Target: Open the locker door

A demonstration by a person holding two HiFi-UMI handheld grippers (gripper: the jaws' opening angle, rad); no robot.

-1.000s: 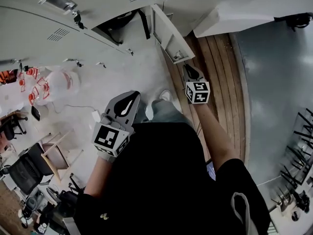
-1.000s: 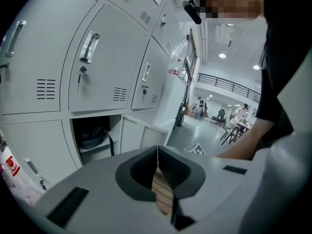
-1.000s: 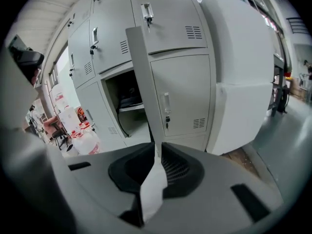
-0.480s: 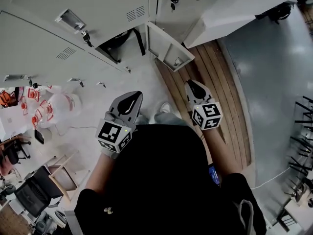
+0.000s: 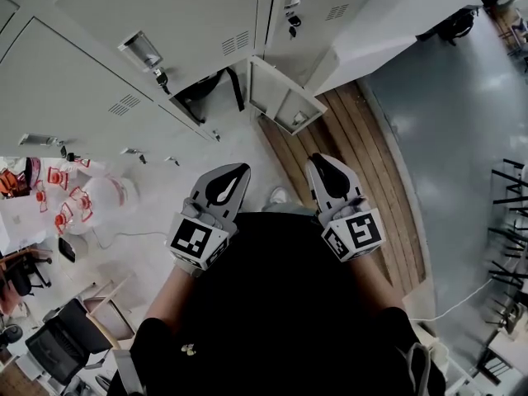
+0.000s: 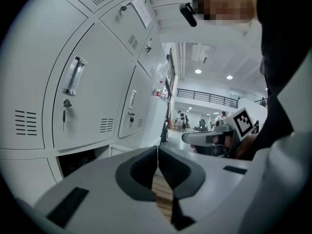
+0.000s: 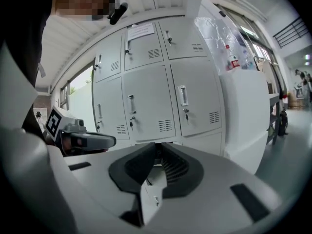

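A bank of pale grey lockers (image 5: 165, 15) fills the top of the head view. One bottom-row locker door (image 5: 285, 97) stands swung open, and its dark compartment (image 5: 202, 89) shows a black strap inside. Both grippers are held close to the person's body, apart from the door. My left gripper (image 5: 239, 170) is shut with nothing in it; its jaws (image 6: 157, 150) meet in a thin line. My right gripper (image 5: 317, 160) is also shut and empty, jaws (image 7: 157, 147) together, pointing at the lockers (image 7: 146, 106). Below those jaws part of the open door (image 7: 148, 191) shows.
A strip of wooden floor (image 5: 363, 180) runs from the open door toward the person. A tall white cabinet (image 5: 396, 23) stands right of the lockers. A white bag with red items (image 5: 78, 200) and chairs (image 5: 58, 345) lie left; black racks (image 5: 511, 221) stand at the right.
My right gripper has drawn back from the open door's edge toward the body. The left gripper shifted slightly right, and the head view now takes in more of the lockers.
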